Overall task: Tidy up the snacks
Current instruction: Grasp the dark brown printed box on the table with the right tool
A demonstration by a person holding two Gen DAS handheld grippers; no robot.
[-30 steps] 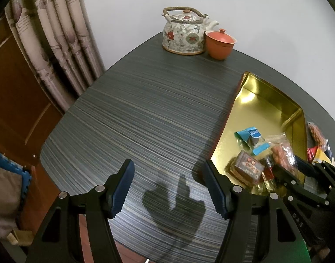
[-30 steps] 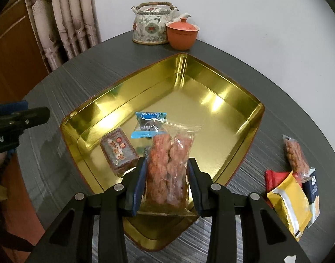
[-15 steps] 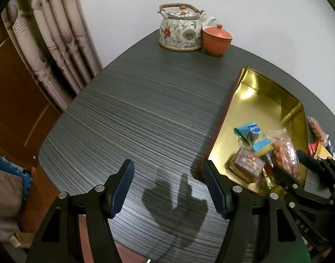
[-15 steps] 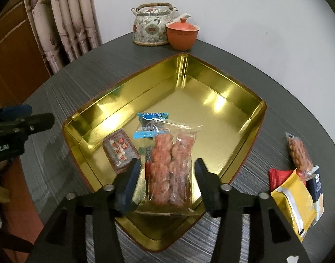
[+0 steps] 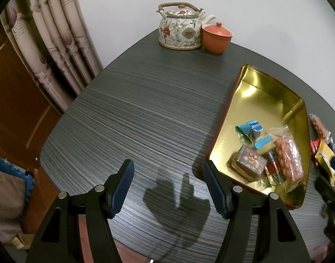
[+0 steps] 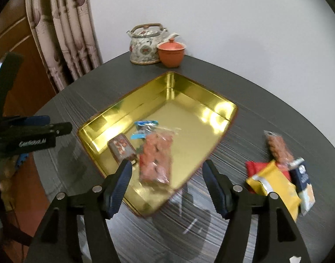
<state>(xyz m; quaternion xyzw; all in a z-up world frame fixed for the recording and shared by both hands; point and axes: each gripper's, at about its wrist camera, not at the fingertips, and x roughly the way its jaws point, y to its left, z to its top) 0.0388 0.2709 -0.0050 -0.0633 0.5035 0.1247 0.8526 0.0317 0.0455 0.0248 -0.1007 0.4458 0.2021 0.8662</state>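
Dark table (image 5: 145,109) bears gold tray (image 6: 189,87); left claw (image 5: 168,184), right claw (image 6: 167,182) gape wide.

Left wrist view high over table (image 5: 145,114), right wrist view nearer, both sharing gold tray (image 5: 274,87) (image 6: 189,87)

Dim indoor light from above. Hard gripper-shaped shadow (image 5: 178,199) on striped table (image 5: 134,114). Bright glare inside gold tray (image 6: 220,111). Motion blur throughout right wrist view; fisheye bending, black vignette at corners.
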